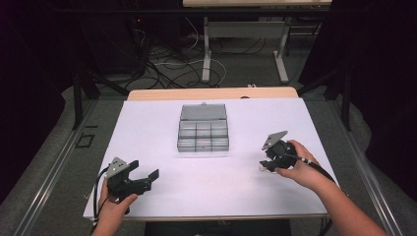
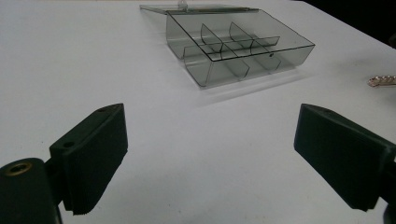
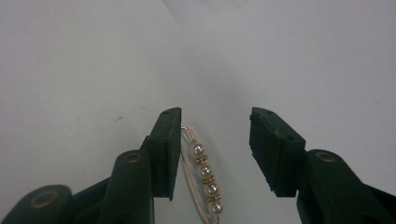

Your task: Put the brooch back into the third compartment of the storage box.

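right gripper point(image 3: 215, 123) jaws open astride pearl pin point(image 3: 205, 177) | left gripper point(image 2: 210, 154) open, empty | box point(image 1: 203, 133) centre frame, bare sheet point(image 1: 147, 128) around

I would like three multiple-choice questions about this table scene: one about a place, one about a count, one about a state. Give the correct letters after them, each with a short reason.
1. Where does the pearl pin lie?
A. inside the box
B. between the fingers of the right gripper
C. under the left gripper

2. How many pearls are on the pin?
A. two
B. four
C. seven

3. In what state is the clear box?
A. lid open
B. lid closed
C. turned upside down

Answers:
1 B, the pin lies on the table between the two fingers.
2 B, four white pearls sit in a row.
3 A, the lid lies back behind the compartments.
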Tool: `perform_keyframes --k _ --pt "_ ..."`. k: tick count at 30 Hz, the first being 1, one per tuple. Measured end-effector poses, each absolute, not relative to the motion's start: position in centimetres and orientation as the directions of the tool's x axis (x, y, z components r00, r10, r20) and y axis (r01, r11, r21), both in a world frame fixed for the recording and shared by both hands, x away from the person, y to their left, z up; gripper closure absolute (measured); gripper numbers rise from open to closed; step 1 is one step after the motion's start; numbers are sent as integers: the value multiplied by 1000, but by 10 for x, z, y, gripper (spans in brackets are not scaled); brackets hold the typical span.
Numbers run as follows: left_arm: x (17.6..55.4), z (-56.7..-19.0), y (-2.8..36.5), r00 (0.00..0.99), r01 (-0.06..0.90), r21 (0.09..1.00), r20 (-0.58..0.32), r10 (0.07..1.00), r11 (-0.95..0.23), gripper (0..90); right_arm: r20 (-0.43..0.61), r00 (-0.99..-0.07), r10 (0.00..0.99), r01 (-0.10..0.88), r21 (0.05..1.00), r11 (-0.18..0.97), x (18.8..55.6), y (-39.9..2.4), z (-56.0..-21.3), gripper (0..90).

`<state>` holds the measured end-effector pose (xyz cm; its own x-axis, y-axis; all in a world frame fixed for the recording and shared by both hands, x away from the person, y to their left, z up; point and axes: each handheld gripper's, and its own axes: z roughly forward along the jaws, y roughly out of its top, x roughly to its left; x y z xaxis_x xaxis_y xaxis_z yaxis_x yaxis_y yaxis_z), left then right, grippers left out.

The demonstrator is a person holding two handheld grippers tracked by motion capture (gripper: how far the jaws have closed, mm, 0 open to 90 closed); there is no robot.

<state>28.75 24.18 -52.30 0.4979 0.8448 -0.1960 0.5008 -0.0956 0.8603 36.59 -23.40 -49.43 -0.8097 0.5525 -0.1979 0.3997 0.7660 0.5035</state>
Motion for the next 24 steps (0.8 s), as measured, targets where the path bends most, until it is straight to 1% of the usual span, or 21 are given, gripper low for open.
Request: perform_keyframes --k 1,3,5,8,14,17,22,24 --pt "288 -523 242 498 501 860 -196 845 -96 101 -206 -821 532 384 490 782 367 -233 -495 574" --pt "288 -523 242 497 502 859 -195 846 -96 103 -204 -832 516 372 484 792 368 -232 -495 590" --pt "288 -523 241 496 503 859 -196 846 -96 105 -181 -840 511 381 472 795 368 -230 -495 604" --pt "288 -523 241 495 502 860 -195 847 -96 106 -182 -846 501 378 458 805 370 -230 -497 625" --pt "288 -523 242 495 502 859 -192 847 -99 111 -157 -848 507 401 437 805 373 -231 -504 630" --pt "288 -523 242 495 502 859 -191 847 -99 113 -168 -856 489 393 405 826 376 -232 -509 643" --pt "288 -523 242 493 502 859 -192 848 -98 115 -167 -856 489 400 382 833 377 -234 -515 661" --pt "288 -523 241 492 502 860 -194 849 -95 115 -177 -865 470 382 376 844 378 -234 -515 667"
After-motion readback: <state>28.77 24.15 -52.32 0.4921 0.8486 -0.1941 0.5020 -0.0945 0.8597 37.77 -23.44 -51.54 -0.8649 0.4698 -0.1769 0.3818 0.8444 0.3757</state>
